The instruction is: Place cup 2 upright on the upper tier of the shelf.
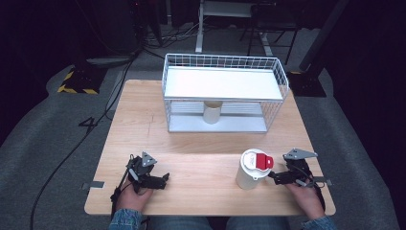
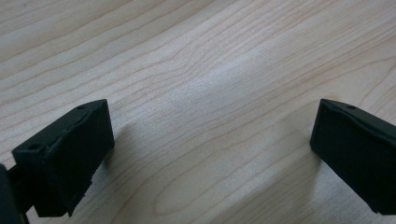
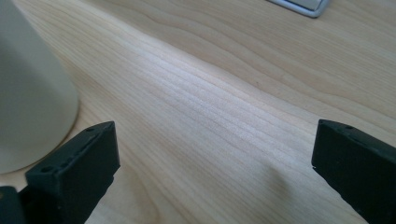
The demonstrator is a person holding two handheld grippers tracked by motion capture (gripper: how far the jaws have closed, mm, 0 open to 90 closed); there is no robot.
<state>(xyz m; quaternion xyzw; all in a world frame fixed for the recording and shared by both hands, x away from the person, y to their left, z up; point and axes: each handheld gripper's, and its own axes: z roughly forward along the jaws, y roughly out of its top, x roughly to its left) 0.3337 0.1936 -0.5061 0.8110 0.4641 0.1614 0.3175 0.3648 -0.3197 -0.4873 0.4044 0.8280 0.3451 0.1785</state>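
Nothing is gripped yet: both tongs, left and right, rest apart on the worktop. The cream tumbler stands at nine o'clock of the right tongs, probably the next grasp.

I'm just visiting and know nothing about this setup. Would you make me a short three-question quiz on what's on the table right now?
1. True or false: the left hand-held gripper is clamped on something.
2. Which is nearest the right hand-held gripper? A) the white wire-mesh shelf rack B) the white cylindrical tumbler with a red-and-white lid C) the small beige cup under the rack's shelf
3. Fill in: everything rests on a light ____ table.

Key
1. False: its jaws are apart over bare table.
2. B: the tumbler stands just beside that gripper, not held.
3. Wooden.
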